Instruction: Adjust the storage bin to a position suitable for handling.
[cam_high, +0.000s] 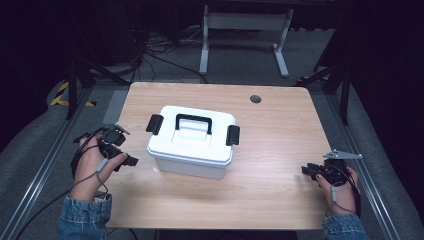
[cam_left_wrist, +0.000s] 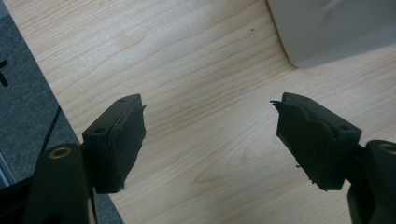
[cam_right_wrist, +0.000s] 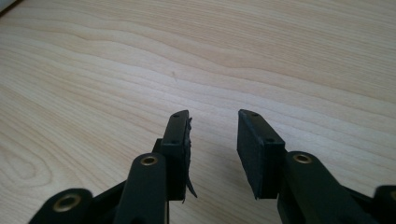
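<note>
The white lidded box (cam_high: 191, 141) sits on the tabletop (cam_high: 280, 150) between the tongs, just beside the left tongs (cam_high: 131, 161) and well apart from the right tongs (cam_high: 306, 170). Both stand released, empty. Its black latches (cam_high: 233, 135) look fastened, probably; lifting by the lid could spring them.

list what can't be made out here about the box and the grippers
- Box contents: high view, lid on.
- Far side of the box: high view, hidden by its own body.
- Most of the box: left gripper view, cut off by the top edge; one corner shows.
- Latches: high view, too small to tell if locked.
- Right gripper jaws: high view, too small and dark.
</note>
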